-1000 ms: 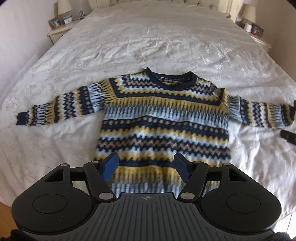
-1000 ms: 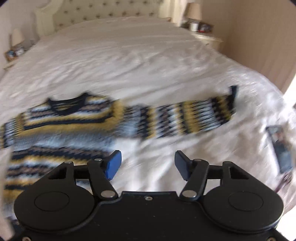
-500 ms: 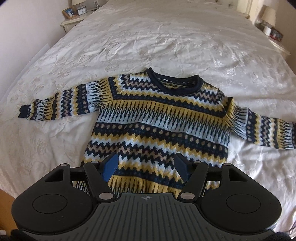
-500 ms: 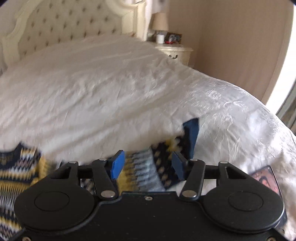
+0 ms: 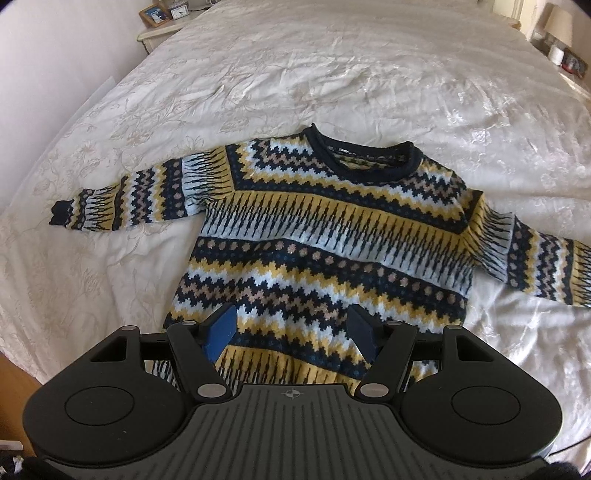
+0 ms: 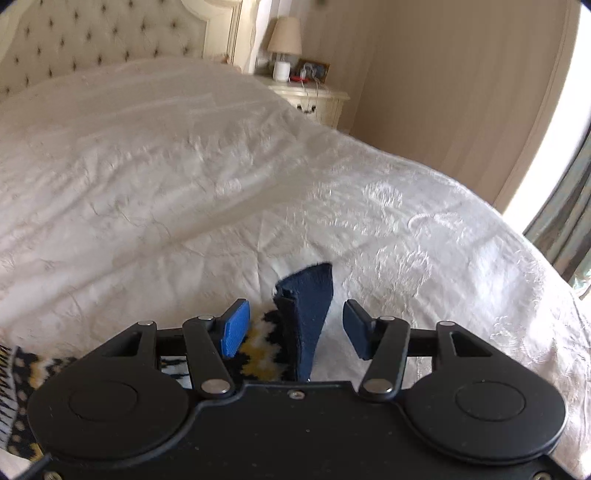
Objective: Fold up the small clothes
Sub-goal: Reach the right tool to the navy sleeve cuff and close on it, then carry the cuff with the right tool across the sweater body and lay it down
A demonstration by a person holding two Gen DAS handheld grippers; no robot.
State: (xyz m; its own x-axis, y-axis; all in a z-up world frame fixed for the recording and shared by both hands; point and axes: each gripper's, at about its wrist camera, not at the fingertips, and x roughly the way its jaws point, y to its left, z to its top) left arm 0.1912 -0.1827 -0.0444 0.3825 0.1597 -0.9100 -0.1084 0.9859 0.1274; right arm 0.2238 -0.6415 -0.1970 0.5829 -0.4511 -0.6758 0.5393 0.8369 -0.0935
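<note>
A small knitted sweater (image 5: 332, 236) in navy, yellow and pale blue zigzag stripes lies flat, front up, on the white bedspread (image 5: 332, 74), both sleeves spread sideways. My left gripper (image 5: 291, 334) is open and empty above the sweater's hem. My right gripper (image 6: 293, 328) is open at the end of the right sleeve; the navy cuff (image 6: 308, 306) stands between the open jaws, apart from both pads. The rest of that sleeve (image 6: 258, 356) runs under the gripper body.
A tufted headboard (image 6: 92, 40) and a nightstand (image 6: 314, 101) with a lamp stand at the far end. Another nightstand (image 5: 159, 29) with a picture frame is at the far left. The bed's near left edge (image 5: 22, 365) shows wooden floor.
My right gripper has moved right along the sleeve and down until the cuff sits between its jaws. My left gripper has shifted closer over the hem. Both stayed open.
</note>
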